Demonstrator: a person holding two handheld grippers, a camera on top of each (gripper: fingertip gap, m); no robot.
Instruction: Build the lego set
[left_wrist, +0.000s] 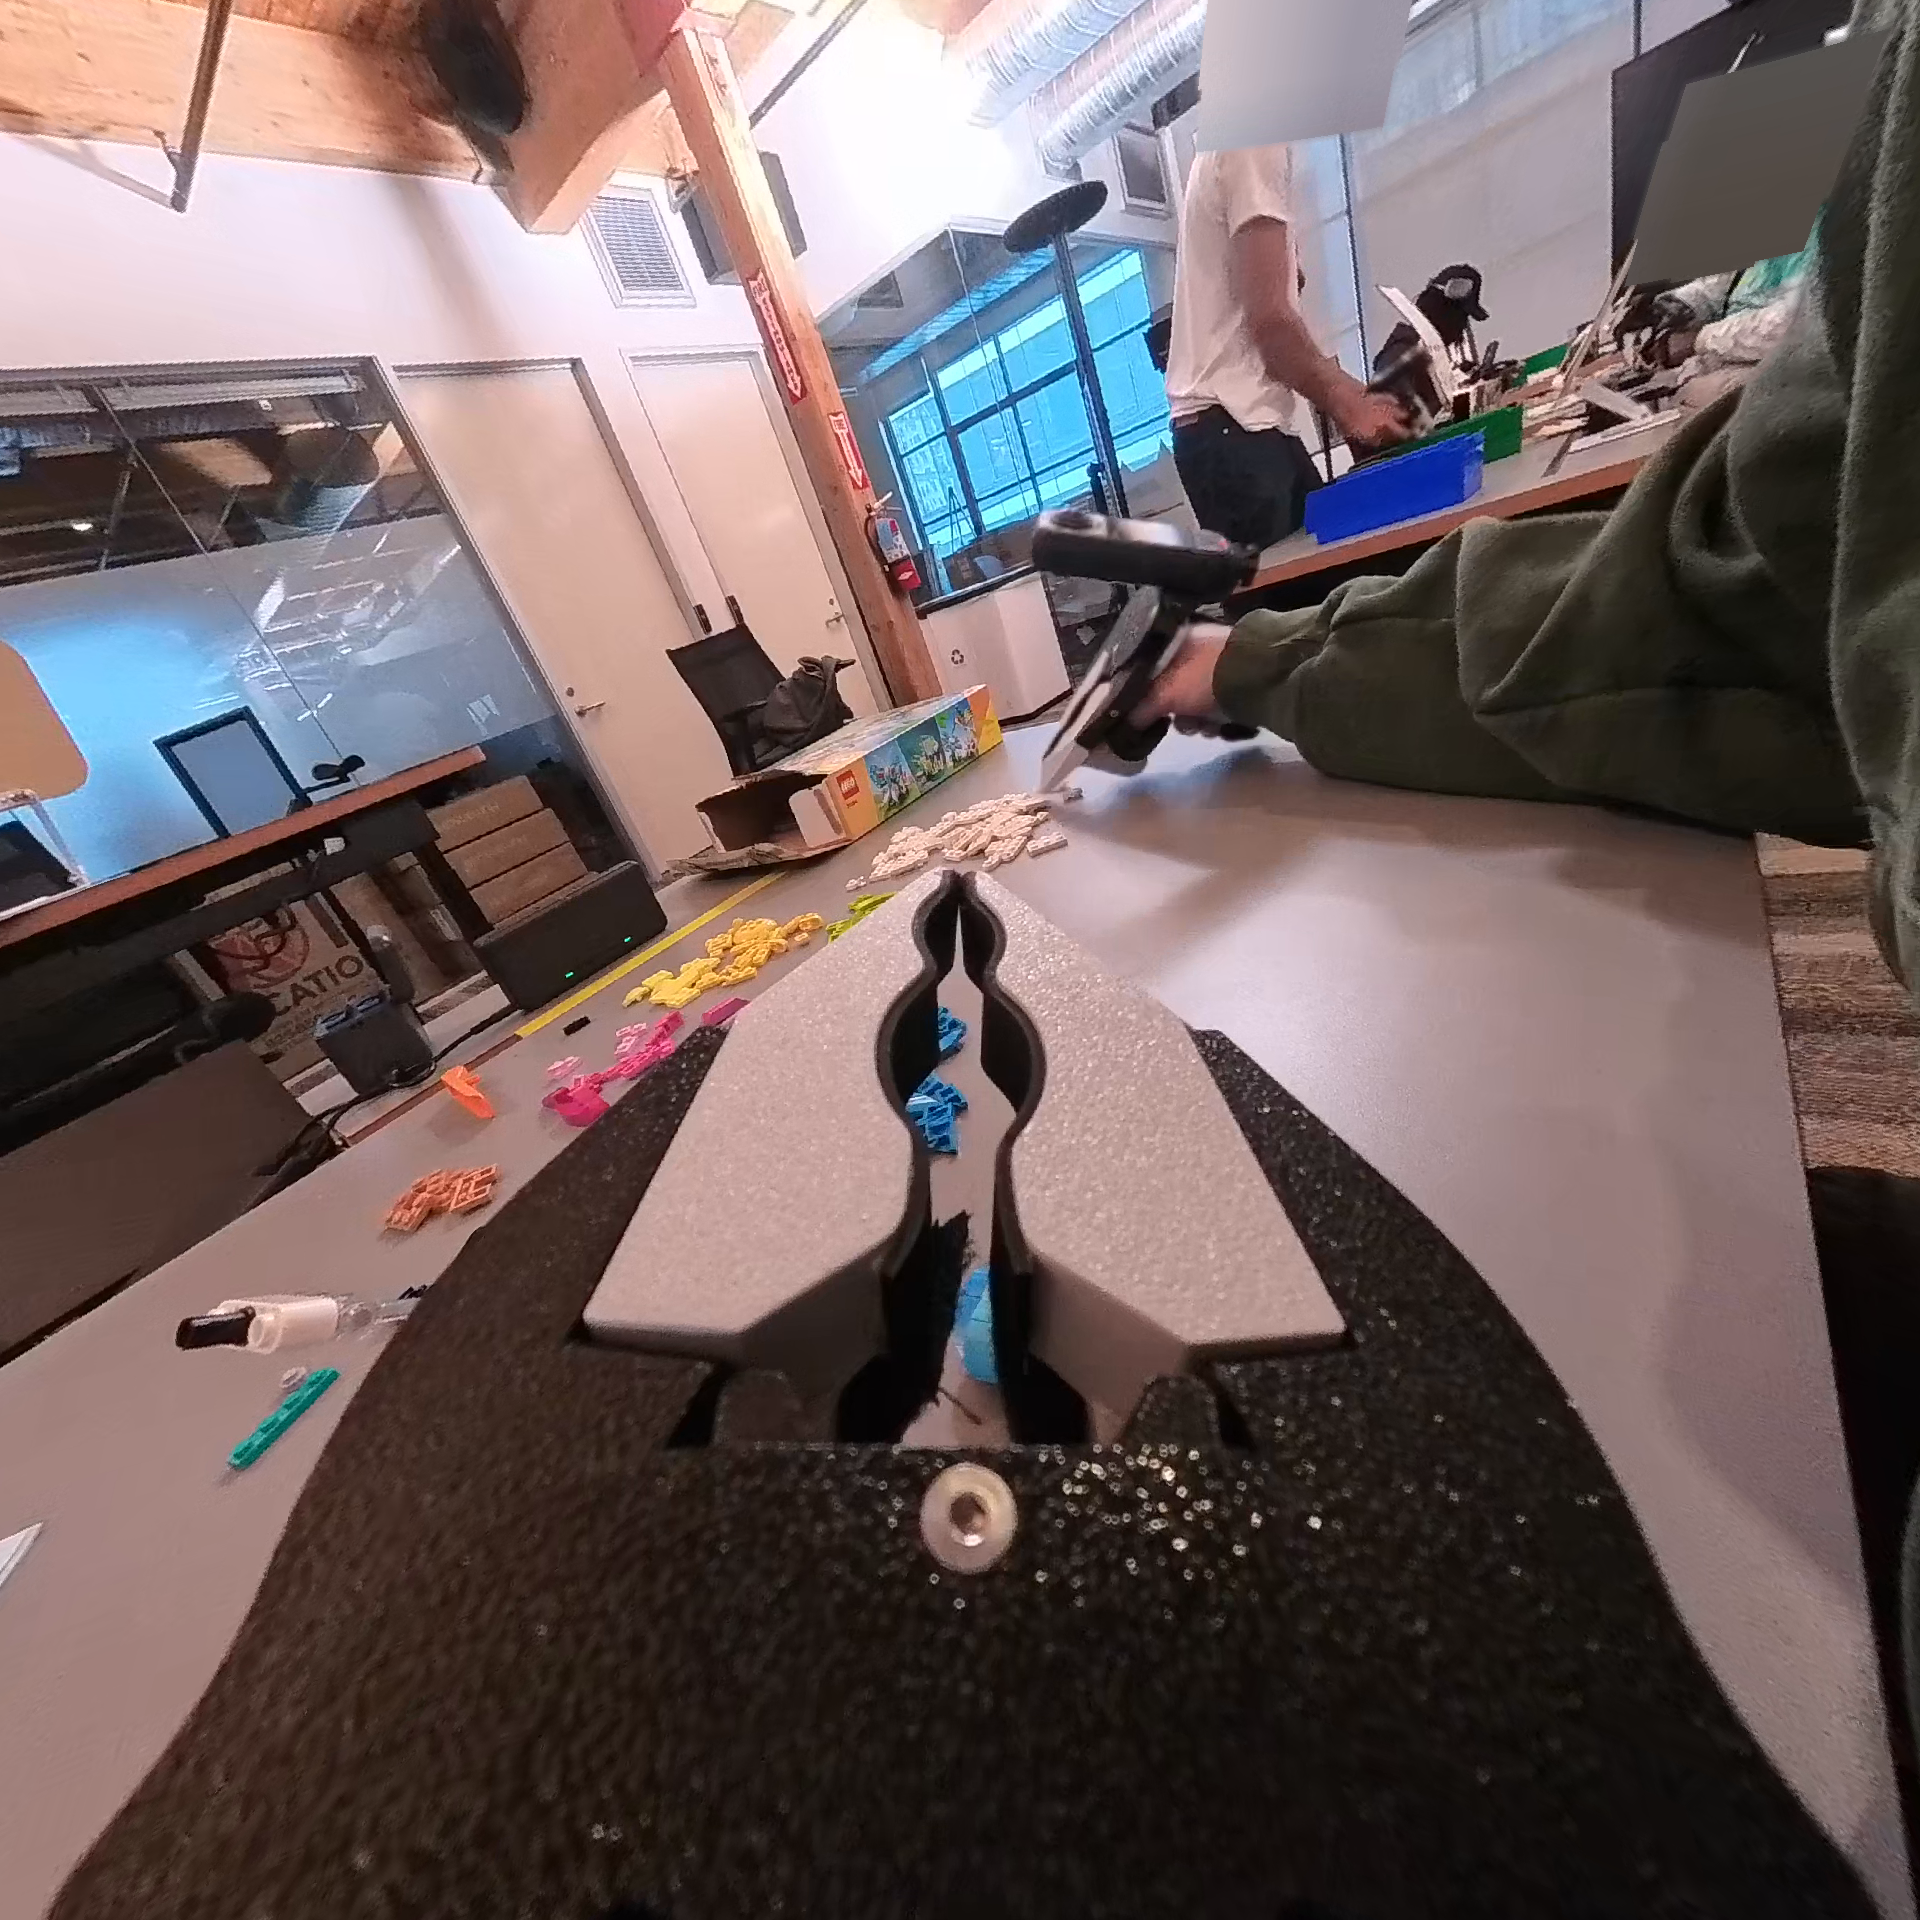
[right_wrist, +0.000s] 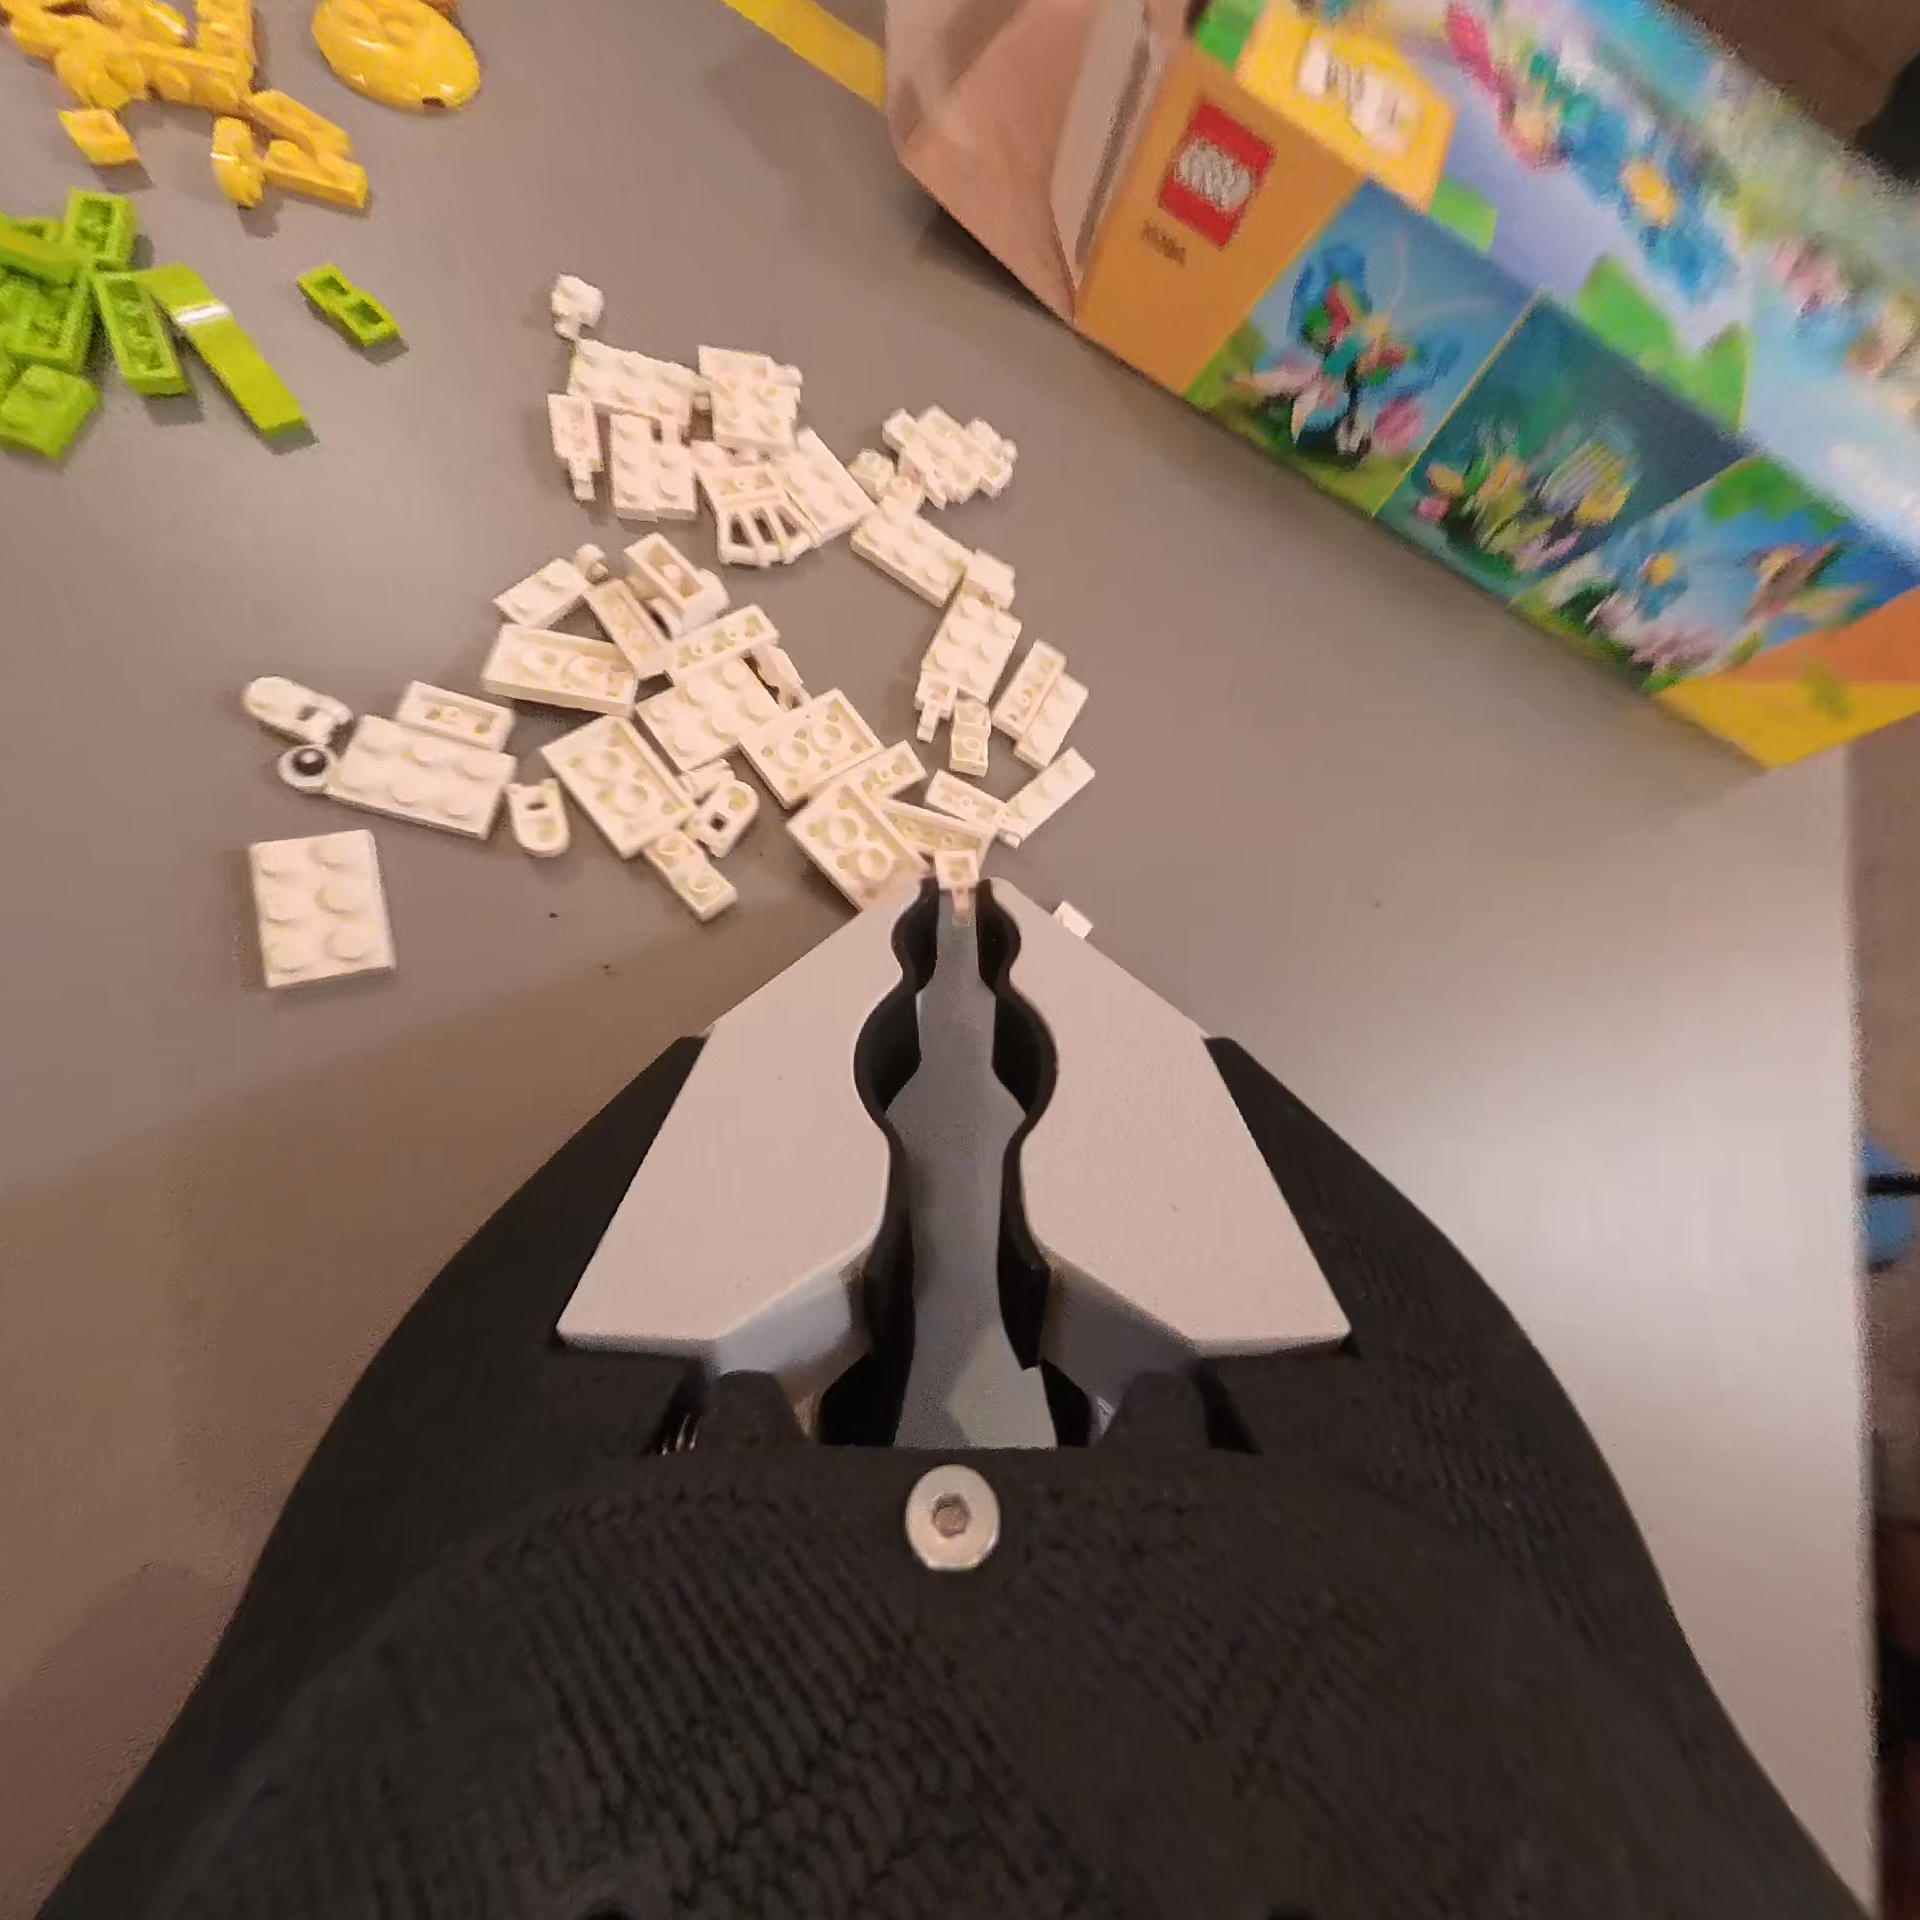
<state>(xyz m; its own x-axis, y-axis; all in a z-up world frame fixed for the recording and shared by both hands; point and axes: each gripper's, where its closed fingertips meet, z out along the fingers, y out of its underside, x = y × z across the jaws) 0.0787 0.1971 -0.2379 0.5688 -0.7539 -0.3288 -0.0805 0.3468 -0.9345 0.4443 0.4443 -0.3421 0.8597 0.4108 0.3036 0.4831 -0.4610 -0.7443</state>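
My left gripper (left_wrist: 961, 885) is shut and holds nothing, low over the grey table (left_wrist: 1403, 1039). Blue pieces (left_wrist: 935, 1107) show through the gap between its fingers. My right gripper (right_wrist: 958, 896) is shut on a small white piece (right_wrist: 956, 871) at the near edge of the white pile (right_wrist: 727, 644). In the left wrist view the right gripper (left_wrist: 1062, 774) sits at the far end of the white pile (left_wrist: 977, 836), held by a hand in a green sleeve. The colourful set box (right_wrist: 1455, 364) lies just beyond the pile.
Sorted piles lie along the table: yellow (left_wrist: 727, 956), lime green (right_wrist: 94, 312), pink (left_wrist: 613, 1070), orange (left_wrist: 442, 1195). A teal strip (left_wrist: 283, 1418) and a marker (left_wrist: 281, 1325) lie near left. The box (left_wrist: 904, 764) is at the far edge. A person stands at another table behind. Left tips to right tips: about 45 cm.
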